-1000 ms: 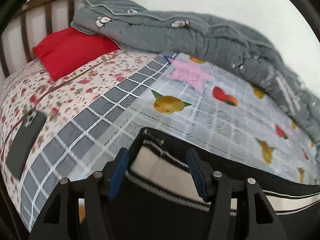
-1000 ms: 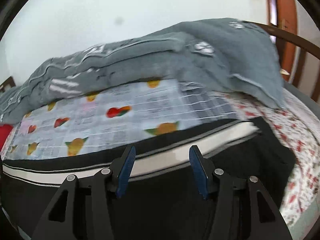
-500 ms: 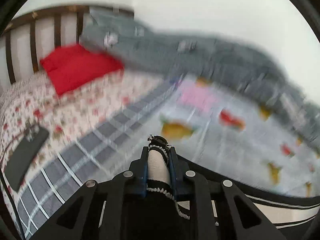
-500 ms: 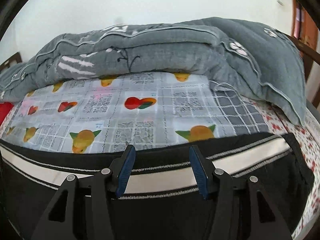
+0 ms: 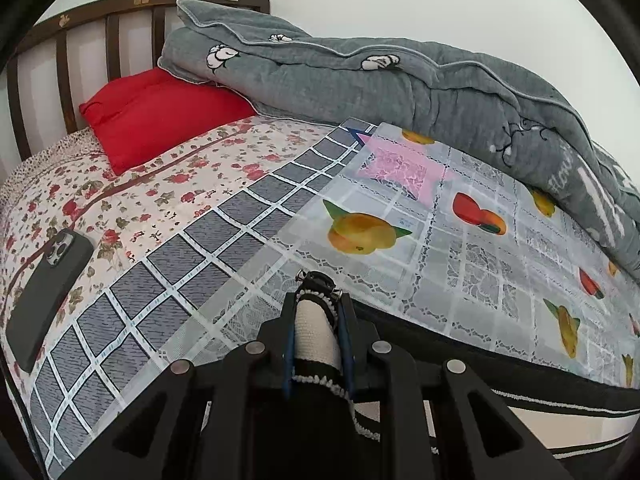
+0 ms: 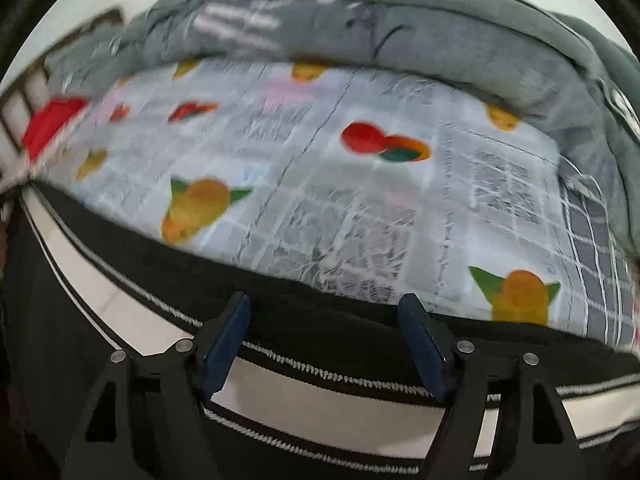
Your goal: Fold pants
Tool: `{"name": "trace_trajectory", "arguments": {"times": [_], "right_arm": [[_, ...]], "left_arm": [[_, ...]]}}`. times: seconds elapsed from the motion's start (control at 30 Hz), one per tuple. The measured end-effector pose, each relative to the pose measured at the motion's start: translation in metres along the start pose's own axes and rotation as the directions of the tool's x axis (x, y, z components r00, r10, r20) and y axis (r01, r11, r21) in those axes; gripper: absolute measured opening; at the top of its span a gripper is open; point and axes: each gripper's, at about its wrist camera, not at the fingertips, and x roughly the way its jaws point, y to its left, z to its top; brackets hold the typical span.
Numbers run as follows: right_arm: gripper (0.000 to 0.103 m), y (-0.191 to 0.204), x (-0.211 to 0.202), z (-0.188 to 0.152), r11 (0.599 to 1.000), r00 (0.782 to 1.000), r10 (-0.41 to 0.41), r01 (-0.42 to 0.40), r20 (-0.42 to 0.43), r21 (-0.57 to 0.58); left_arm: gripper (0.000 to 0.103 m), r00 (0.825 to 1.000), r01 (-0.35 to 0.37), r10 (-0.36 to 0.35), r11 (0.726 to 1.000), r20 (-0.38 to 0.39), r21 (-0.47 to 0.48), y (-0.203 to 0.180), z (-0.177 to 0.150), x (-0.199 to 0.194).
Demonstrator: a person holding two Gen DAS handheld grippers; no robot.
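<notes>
Black pants with a white side stripe (image 6: 320, 400) lie along the near edge of the bed, on a fruit-print cloth (image 6: 360, 200). In the left wrist view my left gripper (image 5: 316, 312) is shut on the end of the pants (image 5: 314, 332), pinching the white stripe between its blue pads. The pants run off to the right (image 5: 560, 404). In the right wrist view my right gripper (image 6: 326, 336) is open, its fingers straddling the black edge and stripe of the pants.
A grey quilt (image 5: 400, 84) is heaped along the far side by the wall. A red pillow (image 5: 160, 112) lies at the wooden headboard (image 5: 60, 40). A dark phone (image 5: 44, 296) lies on the floral sheet at the left.
My left gripper has closed on the end of the pants. My right gripper has stayed open and swung left along the pants, blurring the view.
</notes>
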Motion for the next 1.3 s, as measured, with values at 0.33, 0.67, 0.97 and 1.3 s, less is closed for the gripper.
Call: {"name": "trace_trajectory", "arguments": {"times": [0.33,0.67,0.97,1.3], "right_arm": [[0.002,0.016,-0.026,-0.009,0.99,0.993,0.009,0.008,0.116,-0.139],[0.01,0.01,0.004,0.012,0.997,0.995,-0.065,0.068,0.08,-0.042],[0.05,-0.095,-0.072,-0.053,0.919,0.943,-0.3,0.246,0.143,0.308],[0.052,-0.086,-0.064,-0.054,0.899,0.961,-0.259,0.203,0.097,0.388]], "left_arm": [[0.018,0.996,0.033,-0.033,0.999,0.081,-0.001,0.003,0.003,-0.018],[0.036,0.997,-0.079,0.079,0.997,-0.006,0.027,-0.003,0.001,0.004],[0.049,0.997,-0.08,0.08,0.997,-0.016,0.015,0.003,-0.014,-0.022],[0.06,1.0,-0.02,0.021,0.999,-0.014,0.028,-0.003,-0.044,-0.084]]}}
